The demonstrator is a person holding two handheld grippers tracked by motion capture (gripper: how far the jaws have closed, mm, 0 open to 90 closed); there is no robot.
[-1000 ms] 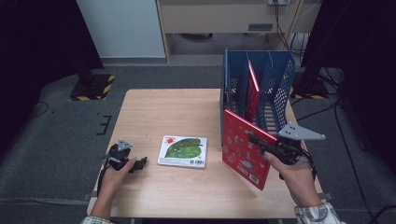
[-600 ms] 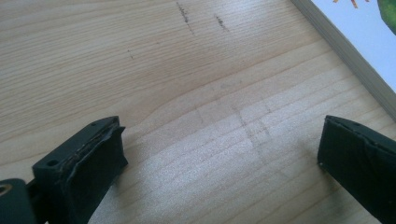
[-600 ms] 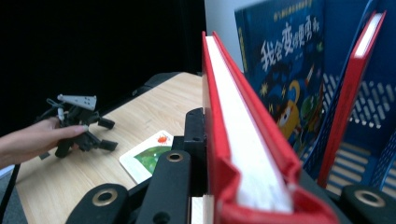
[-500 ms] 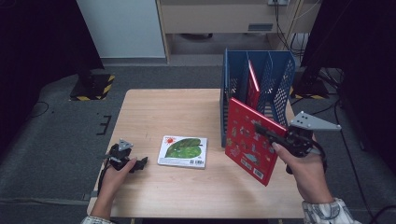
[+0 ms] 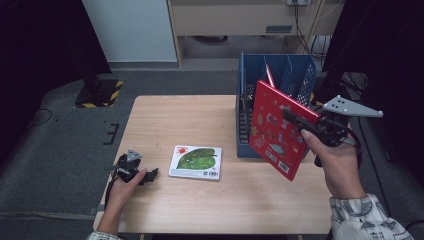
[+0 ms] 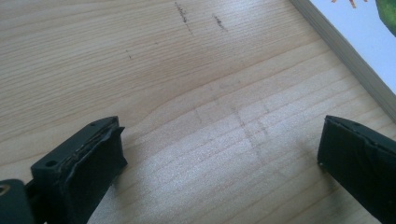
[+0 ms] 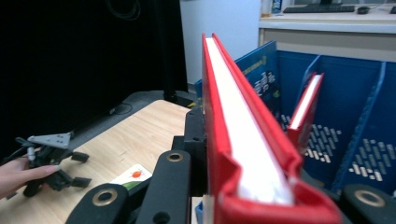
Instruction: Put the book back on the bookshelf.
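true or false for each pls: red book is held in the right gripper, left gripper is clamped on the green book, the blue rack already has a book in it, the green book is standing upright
1. The right gripper holds the red book: true, its jaws are shut on the book, which is tilted in the air in front of the blue rack.
2. The left gripper is clamped on the green book: false, its jaws are open over bare table, beside the book.
3. The rack already has a book in it: true, a thin red book stands in one slot.
4. The green book stands upright: false, it lies flat.
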